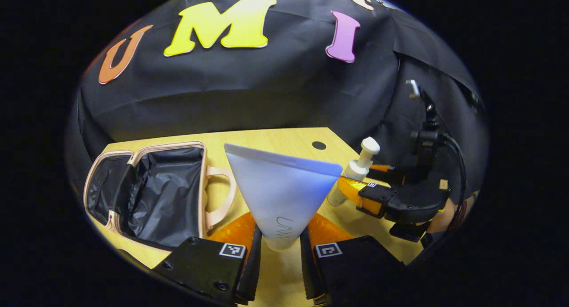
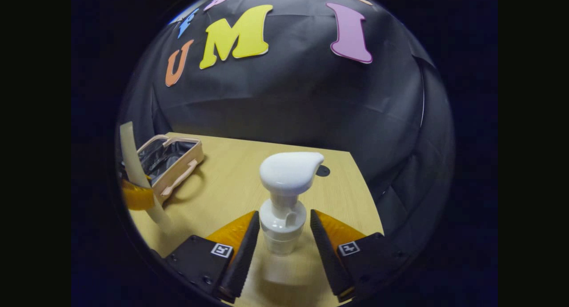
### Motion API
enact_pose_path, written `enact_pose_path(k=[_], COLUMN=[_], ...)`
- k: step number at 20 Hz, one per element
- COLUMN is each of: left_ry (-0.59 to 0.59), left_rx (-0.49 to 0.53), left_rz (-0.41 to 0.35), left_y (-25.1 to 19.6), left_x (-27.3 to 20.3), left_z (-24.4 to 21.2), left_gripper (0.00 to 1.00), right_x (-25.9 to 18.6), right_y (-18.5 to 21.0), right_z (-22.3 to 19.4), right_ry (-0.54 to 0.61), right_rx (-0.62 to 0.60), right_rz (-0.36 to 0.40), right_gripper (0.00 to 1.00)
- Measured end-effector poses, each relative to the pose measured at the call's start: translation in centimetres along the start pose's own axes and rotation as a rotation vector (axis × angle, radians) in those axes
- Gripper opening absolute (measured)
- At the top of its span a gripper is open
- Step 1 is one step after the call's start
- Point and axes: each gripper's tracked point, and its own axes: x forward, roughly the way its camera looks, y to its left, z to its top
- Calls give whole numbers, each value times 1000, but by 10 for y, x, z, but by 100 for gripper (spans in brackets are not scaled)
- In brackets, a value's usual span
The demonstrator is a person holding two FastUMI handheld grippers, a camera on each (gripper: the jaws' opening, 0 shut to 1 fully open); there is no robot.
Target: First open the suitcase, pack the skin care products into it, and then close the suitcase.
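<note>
Suitcase (image 1: 151, 196), a small pink-trimmed case with a black lining, lies open on the wooden table (image 1: 284, 140) toward the left of the left gripper view, its lid folded flat outward and its pale handle (image 1: 220, 196) pointing at the middle of the table; in the right gripper view the same case sits at the far left edge of the table, well apart from the right gripper. The left gripper (image 1: 280, 249) points forward and slightly downward over the table, level across its two fingers, and they are closed in on the narrow lower end of a pale blue tube (image 1: 284, 191), both black pads pressing its sides. The tube stands up between them, its wide flat crimped end uppermost, just to the right of the suitcase handle. Farther off in that view the right gripper (image 1: 355, 189) reaches in from the right with a hand (image 1: 453, 211) behind it, its orange-backed fingers on either side of a white pump bottle (image 1: 358, 173). In its own view, the right gripper (image 2: 280, 238) is held low and aimed forward across the table, with the pump bottle (image 2: 284, 200) upright between its fingers (image 2: 242, 249). The jaws stand partly open, a narrow gap showing on each side of the bottle's neck, so they bracket it without clearly touching. The bottle's base rests on the table, its spout turned to the right.
</note>
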Motion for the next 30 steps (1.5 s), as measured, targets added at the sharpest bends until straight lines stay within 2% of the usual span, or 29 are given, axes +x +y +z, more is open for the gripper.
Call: enact_pose_path(k=[3,6,9,14,18,22,24,30], left_ry=[-24,-49,-54,16,118,200,223,291], left_rx=[-23,-71,-68,-118,-122,-95,-89,-79], left_rz=[48,83,138,223,292,301,292,293], left_y=[25,52,97,183,238,259,266,272], left_x=[-28,-50,-56,-59,-44,-21,-10,3], left_z=[20,40,46,22,-11,-35,-44,-65], left_gripper=[43,42,42,43,43,43,43,43], right_x=[0,-7,-30,-86,-117,-135,-144,-156], right_y=[3,5,17,67,108,139,138,137], right_z=[0,-3,5,28,23,14,22,28], right_ry=[11,29,28,-6,6,33,5,-11], right_rx=[17,26,20,13,0,16,12,51], right_rz=[-4,-22,-28,-2,17,14,-39,-96], right_gripper=[52,50,49,49,49,49,49,49])
